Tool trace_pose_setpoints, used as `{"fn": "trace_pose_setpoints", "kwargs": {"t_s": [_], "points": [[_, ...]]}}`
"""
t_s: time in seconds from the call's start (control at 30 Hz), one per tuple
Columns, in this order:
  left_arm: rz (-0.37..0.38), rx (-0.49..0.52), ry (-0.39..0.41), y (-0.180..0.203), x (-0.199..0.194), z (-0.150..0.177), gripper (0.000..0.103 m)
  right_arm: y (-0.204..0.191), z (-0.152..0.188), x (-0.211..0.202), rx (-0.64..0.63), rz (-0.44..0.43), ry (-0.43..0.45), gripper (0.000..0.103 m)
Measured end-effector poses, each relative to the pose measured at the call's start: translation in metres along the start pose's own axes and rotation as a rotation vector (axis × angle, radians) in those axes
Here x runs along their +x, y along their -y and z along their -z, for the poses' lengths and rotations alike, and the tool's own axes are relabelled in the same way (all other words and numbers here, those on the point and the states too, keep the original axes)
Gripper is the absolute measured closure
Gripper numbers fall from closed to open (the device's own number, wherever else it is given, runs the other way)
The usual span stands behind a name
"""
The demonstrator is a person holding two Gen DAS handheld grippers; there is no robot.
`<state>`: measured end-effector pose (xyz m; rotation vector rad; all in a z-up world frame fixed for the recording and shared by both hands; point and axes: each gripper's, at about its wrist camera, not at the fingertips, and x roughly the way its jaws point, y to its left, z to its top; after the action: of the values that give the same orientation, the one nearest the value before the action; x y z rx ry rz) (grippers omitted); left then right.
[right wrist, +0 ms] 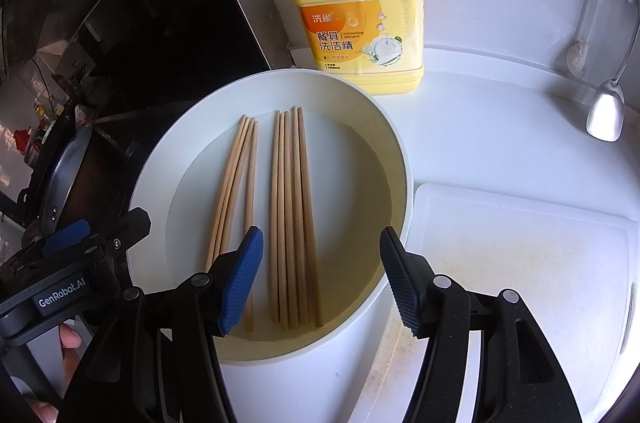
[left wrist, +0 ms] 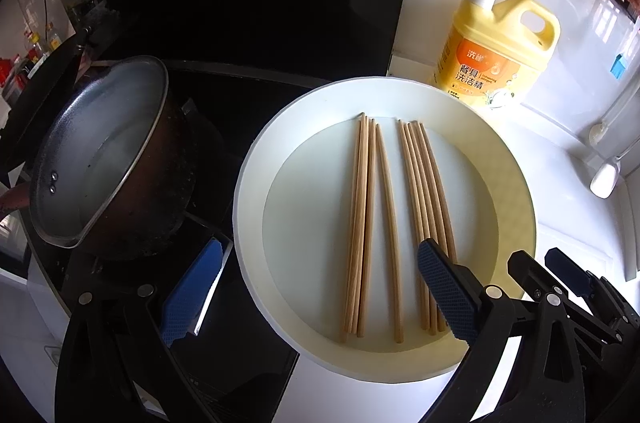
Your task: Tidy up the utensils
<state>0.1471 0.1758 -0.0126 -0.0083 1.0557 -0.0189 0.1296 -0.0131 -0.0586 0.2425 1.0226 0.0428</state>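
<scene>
1. Wooden chopsticks (right wrist: 276, 215) are lying flat in a big white basin (right wrist: 168, 159) on the counter, split into two neat bundles, all pointing near to far. My guess is they're grouped like that so each bunch can be grabbed in one go.
2. Right gripper (right wrist: 320, 275) is spread wide and holding nothing, hovering over the near end of the right bundle, which sits between its fingers.
3. Left gripper (left wrist: 316, 295) is wide open too, empty. Its right finger overlaps the right bundle's near end; the left bundle lies between the fingers.
4. Yellow dish soap jug (right wrist: 360, 11) stands just beyond the basin, and a pot (left wrist: 104, 155) sits to the left.
</scene>
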Motion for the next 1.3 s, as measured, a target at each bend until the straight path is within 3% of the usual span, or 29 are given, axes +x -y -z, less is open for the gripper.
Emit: {"fn": "trace_pose_setpoints", "kwargs": {"t_s": [0.37,1.3], "points": [[-0.043,-0.006,-0.011,0.0004,0.0044,-0.0011,0.006,-0.0010,0.0008,-0.0009,0.006,0.002,0.000,0.045],[-0.041,-0.001,0.016,0.0072,-0.0015,0.0048,0.006,-0.0022,0.0033,0.0002,-0.001,-0.009,-0.007,0.045]]}}
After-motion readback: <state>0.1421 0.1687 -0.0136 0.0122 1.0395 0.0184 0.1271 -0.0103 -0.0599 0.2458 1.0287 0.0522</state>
